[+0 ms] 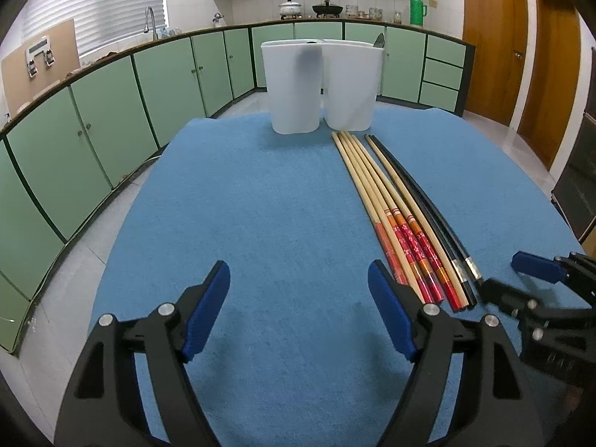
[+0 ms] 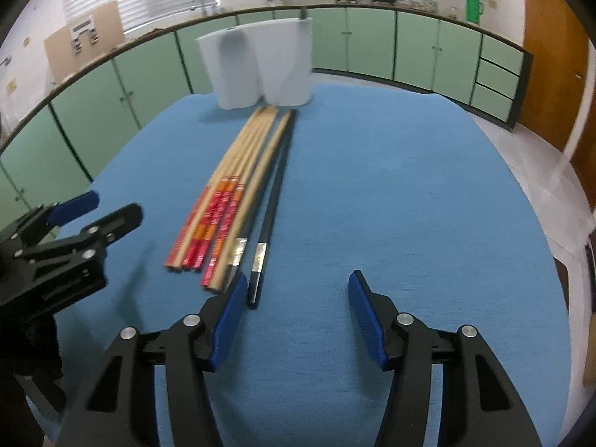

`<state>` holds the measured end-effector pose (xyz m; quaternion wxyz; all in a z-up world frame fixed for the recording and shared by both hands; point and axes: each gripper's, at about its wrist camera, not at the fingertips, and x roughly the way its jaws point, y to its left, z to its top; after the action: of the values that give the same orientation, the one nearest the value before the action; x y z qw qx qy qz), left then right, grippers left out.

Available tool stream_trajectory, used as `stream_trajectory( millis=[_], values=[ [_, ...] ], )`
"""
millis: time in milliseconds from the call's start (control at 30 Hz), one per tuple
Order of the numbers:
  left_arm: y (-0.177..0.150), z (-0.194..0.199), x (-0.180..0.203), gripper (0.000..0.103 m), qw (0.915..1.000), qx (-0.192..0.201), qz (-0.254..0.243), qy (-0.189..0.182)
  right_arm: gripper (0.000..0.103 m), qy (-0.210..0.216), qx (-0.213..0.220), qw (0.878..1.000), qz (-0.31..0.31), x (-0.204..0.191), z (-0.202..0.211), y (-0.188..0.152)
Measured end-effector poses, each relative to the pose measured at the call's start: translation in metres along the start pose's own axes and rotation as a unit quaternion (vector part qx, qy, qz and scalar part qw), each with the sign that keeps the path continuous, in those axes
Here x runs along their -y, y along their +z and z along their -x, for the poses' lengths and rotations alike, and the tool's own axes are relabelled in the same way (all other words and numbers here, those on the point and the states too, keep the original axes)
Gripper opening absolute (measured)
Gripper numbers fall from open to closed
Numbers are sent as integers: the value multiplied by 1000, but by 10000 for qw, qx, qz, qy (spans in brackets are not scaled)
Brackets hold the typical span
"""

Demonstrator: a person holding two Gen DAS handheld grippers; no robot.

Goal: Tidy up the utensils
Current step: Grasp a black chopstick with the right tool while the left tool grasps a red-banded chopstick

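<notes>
Several wooden chopsticks [image 1: 376, 201] with red and orange ends lie side by side on the blue cloth, with two black chopsticks [image 1: 428, 208] to their right. In the right wrist view the wooden ones [image 2: 238, 178] and black ones [image 2: 273, 201] lie just ahead-left of my right gripper. Two white translucent holders [image 1: 320, 85] stand joined at the far edge; a dark utensil shows through the left one, and a handle tip sticks out of the right one. My left gripper [image 1: 298, 279] is open and empty, left of the chopstick ends. My right gripper [image 2: 298, 290] is open and empty.
The blue cloth [image 1: 260, 205] covers a round table. Green kitchen cabinets [image 1: 111, 111] curve round the left and back. Wooden doors [image 1: 495, 44] stand at the right. The right gripper also shows at the right edge of the left wrist view [image 1: 499, 275].
</notes>
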<state>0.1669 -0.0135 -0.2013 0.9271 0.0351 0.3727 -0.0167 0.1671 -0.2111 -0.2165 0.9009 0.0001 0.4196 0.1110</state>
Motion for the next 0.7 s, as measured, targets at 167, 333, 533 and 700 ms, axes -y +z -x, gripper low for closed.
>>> stream_trajectory(
  millis=[167,333,533,700],
  values=[
    [-1,-1,3,75,10000,-48,-22,-60,52,31,26,10000,17,2,3,0],
    [-3,-2,12,79,9997,-136,-99,-167,33,36,-22,9998,192,-9,-1,-3],
    [-6,-2,28,81,9988,-227,-293,-315,7,196,-26,9997,140,-5,-1,-1],
    [-7,-9,36,81,9979,-420,-435,-212,7,158,-7,9999,31,3,0,0]
  ],
)
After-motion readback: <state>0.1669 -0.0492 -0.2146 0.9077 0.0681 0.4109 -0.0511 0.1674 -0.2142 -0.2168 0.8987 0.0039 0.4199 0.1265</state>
